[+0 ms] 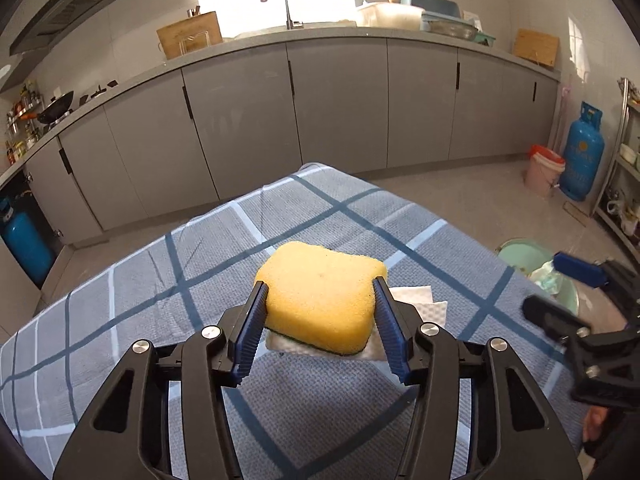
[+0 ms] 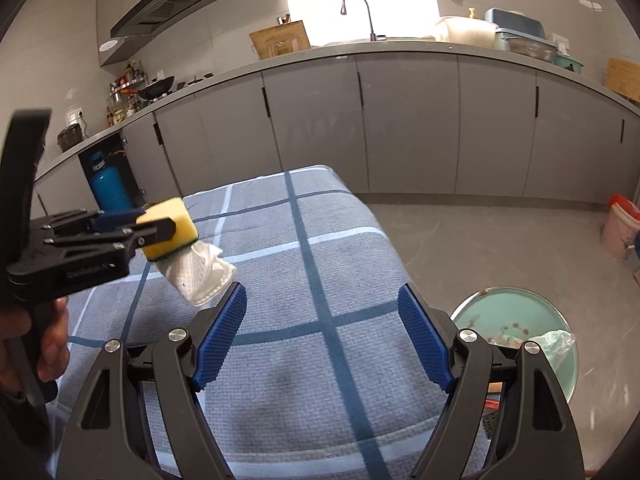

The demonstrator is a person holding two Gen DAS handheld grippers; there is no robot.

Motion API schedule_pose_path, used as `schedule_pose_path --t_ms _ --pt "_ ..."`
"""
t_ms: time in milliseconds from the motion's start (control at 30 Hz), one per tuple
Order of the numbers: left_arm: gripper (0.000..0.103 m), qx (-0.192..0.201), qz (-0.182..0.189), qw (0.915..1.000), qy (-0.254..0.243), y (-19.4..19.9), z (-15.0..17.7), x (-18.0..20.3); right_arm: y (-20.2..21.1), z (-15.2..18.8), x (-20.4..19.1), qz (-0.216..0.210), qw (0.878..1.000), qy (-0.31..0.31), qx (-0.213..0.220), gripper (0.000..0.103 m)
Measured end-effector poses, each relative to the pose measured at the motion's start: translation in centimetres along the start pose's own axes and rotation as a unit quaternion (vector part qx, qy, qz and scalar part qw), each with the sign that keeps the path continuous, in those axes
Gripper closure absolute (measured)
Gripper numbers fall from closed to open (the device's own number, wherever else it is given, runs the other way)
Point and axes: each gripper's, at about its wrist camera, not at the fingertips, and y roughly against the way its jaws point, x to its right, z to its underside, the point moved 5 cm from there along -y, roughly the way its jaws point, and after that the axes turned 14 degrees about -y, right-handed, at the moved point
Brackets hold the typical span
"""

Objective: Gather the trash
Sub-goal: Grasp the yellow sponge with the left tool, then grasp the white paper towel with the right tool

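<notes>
- Blue-padded jaws of the left gripper (image 1: 320, 312) are clamping the yellow sponge (image 1: 324, 300) by its two opposite sides, at about 9 and 3 o'clock of the block, with the pads pressing into the foam.
- Clinging under the sponge is a white paper towel (image 2: 200, 272); in the right wrist view it is hanging down toward 5 o'clock, clear of the checked tablecloth (image 2: 304, 240), so both pieces are being carried above the table.
- Right gripper (image 2: 322, 336) is standing wide with nothing between its pads, hovering over the cloth.
- Waiting on the floor at roughly 4 o'clock of the table is the green bin (image 2: 520, 300), already holding some crumpled waste.
- For the carry, keeping the squeeze steady seems wise (foam is giving way easily, and the towel appears only stuck on, not gripped), so slow, level travel toward the bin is looking safest; the free gripper could be catching the towel if it slips.
- Sponge is lying flat side up, green scouring face down; it is nearly square, its slightly longer axis seeming to run across the jaws, from 9 to 3 o'clock in the left wrist view.
</notes>
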Motion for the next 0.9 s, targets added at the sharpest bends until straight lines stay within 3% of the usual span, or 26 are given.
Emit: schedule_pose_path --t_ms 67,333,600,700,733,767,900 --pt "0.05 -0.001 0.002 1.0 0.006 0.5 0.3 -0.1 -0.2 0.2 -1.1 -0.017 1.0 0.006 -0.011 0.037" --pt "0.05 -0.023 0.019 0.9991 0.03 0.6 3.0 -0.1 -2.6 2.8 -5.3 -0.061 0.993 0.058 -0.085 0.053" --pt "0.05 -0.036 0.024 0.9983 0.04 0.7 5.4 -0.3 -4.6 4.8 -7.3 -0.07 0.984 0.086 -0.138 0.054" --pt "0.05 -0.04 0.028 0.9977 0.048 0.8 6.3 -0.3 -5.7 5.8 -8.3 -0.077 0.979 0.096 -0.162 0.068" --pt "0.05 -0.042 0.031 0.9973 0.052 0.8 6.6 -0.4 -6.0 6.1 -8.5 -0.078 0.977 0.096 -0.173 0.084" --pt "0.05 -0.043 0.031 0.9972 0.053 0.8 6.8 -0.4 -6.2 6.4 -8.8 -0.076 0.975 0.101 -0.18 0.091" --pt "0.051 -0.037 0.012 0.9978 0.053 1.7 7.1 -0.9 -6.3 6.7 -9.1 -0.063 0.975 0.115 -0.18 0.094"
